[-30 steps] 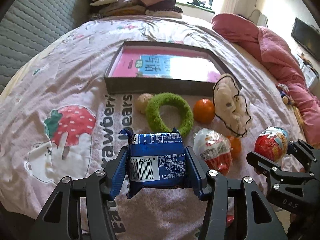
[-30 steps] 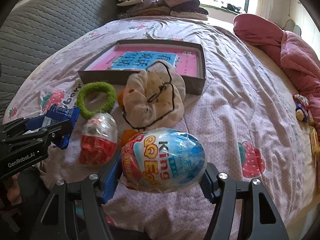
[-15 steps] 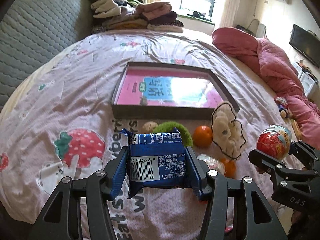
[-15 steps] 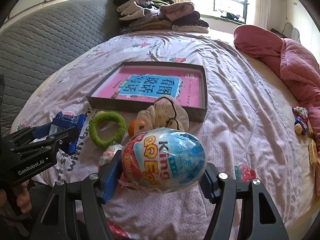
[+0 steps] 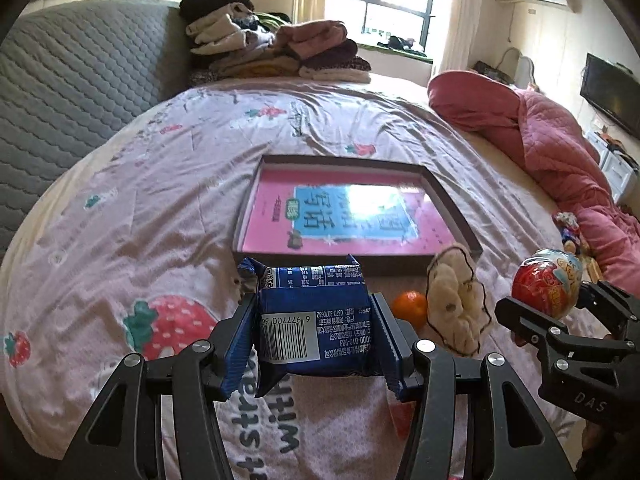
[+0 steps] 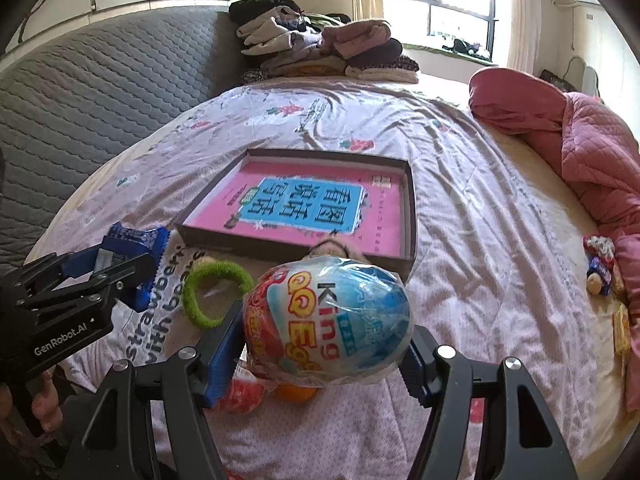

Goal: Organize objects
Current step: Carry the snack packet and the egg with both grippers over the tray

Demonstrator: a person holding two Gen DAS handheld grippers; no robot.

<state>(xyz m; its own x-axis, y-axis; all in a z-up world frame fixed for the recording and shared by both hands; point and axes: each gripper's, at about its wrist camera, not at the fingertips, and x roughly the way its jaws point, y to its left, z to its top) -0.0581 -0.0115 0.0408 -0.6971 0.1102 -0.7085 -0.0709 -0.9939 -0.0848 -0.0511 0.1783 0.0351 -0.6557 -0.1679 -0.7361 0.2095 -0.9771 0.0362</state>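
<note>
My left gripper (image 5: 314,336) is shut on a blue snack packet (image 5: 314,316) and holds it above the bed, in front of the shallow brown box (image 5: 448,204) with a pink book inside. My right gripper (image 6: 326,344) is shut on a red and blue toy egg (image 6: 332,320), also held above the bed; the egg shows in the left wrist view (image 5: 546,284). On the bed lie a green ring (image 6: 218,294), an orange (image 5: 409,307) and a beige cloth pouch (image 5: 456,304).
A pile of folded clothes (image 5: 276,54) sits at the head of the bed by the grey quilted headboard (image 5: 80,80). A pink quilt (image 5: 552,148) lies along the right. Small toys (image 6: 598,264) lie by the quilt.
Both grippers have lifted away from the bed with their objects still held. The box and the loose items look farther off and lower in view.
</note>
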